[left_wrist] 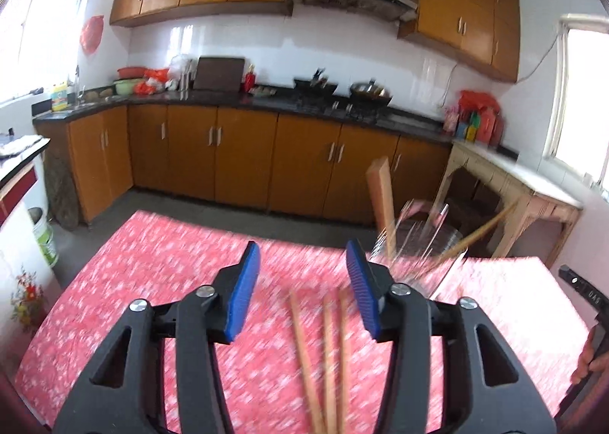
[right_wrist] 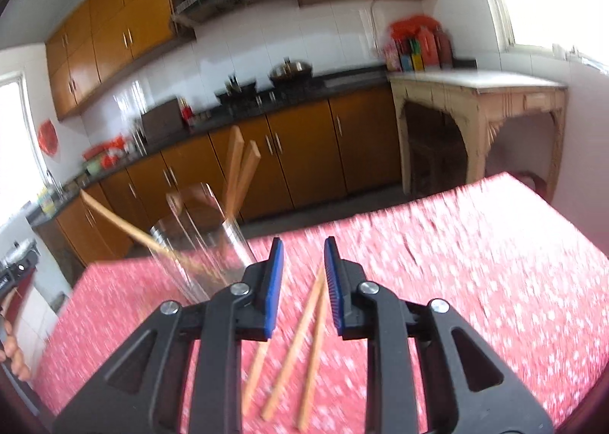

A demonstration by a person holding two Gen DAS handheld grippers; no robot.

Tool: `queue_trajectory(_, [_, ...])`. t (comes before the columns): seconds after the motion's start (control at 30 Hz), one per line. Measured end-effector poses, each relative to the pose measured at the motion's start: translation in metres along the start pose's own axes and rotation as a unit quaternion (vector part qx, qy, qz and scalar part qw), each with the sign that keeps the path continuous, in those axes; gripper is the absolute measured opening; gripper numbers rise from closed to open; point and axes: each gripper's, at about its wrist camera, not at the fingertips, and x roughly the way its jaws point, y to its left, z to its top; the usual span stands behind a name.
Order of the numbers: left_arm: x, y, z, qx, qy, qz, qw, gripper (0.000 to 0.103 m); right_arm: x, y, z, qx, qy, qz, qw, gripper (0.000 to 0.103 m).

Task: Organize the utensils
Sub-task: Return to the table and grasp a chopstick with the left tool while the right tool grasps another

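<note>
**Both tongs empty over the chopsticks on the red cloth**

The left gripper (left_wrist: 303, 267) has its blue pads spread wide, with nothing between them. The right gripper (right_wrist: 303, 259) stands with its blue pads only a little way apart, not pinching anything either; the tips of two loose chopsticks show in the gap, lying on the cloth beneath.

Three wooden chopsticks (right_wrist: 293, 354) lie loose on the table, side by side and fanned slightly, under and just in front of the right tongs. From the left tongs' side the same three (left_wrist: 327, 361) show blurred, low between its two arms.

Just beyond them stands a clear glass jar (right_wrist: 198, 244), upright on the cloth, left of the right tongs and right of the left tongs. It holds more chopsticks: two leaning up together (right_wrist: 239, 171) and one slanting far out over the rim (right_wrist: 121, 223).

The table wears a red tablecloth with small white flowers (left_wrist: 160, 266). Behind it runs a dark counter (left_wrist: 228, 101) above orange-brown cabinets, with a stove and pans on it, and a pale old side table (right_wrist: 479, 91) by the window. At the edge of the left tongs' view a hand (left_wrist: 592, 358) grips the other tool.
</note>
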Motion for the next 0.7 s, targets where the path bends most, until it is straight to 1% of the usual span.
queue_trajectory(0.1, [0.019,0.019,-0.033,0.012,0.043,0.017,0.9988,0.052,0.019,-0.013,-0.029,0.008,0.041,-0.014,0.999,0.023])
queue_trajectory(0.17, [0.032,0.029,-0.052,0.01,0.072,0.028,0.9969,0.052,0.033,-0.02,-0.048,0.015,0.07,-0.024,0.997,0.023])
queue_trajectory(0.27, [0.05,0.044,-0.073,-0.006,0.114,0.028,0.9931,0.052,0.056,-0.025,-0.075,0.028,0.123,-0.023,0.992,0.023])
queue_trajectory(0.33, [0.057,0.049,-0.083,-0.009,0.131,0.029,0.9909,0.052,0.065,-0.023,-0.086,0.023,0.142,-0.02,0.989,0.023])
queue_trajectory(0.43, [0.061,0.045,-0.094,0.004,0.14,0.026,0.9898,0.052,0.071,-0.015,-0.102,0.003,0.16,-0.017,0.987,0.023])
queue_trajectory(0.53, [0.065,0.041,-0.102,0.013,0.146,0.013,0.9891,0.052,0.075,-0.005,-0.109,-0.018,0.174,-0.016,0.984,0.023])
queue_trajectory(0.6, [0.069,0.036,-0.106,0.018,0.153,0.008,0.988,0.052,0.079,-0.001,-0.114,-0.034,0.18,-0.023,0.983,0.023])
queue_trajectory(0.7, [0.073,0.029,-0.111,0.021,0.161,0.002,0.9867,0.052,0.082,0.001,-0.118,-0.037,0.187,-0.019,0.981,0.023])
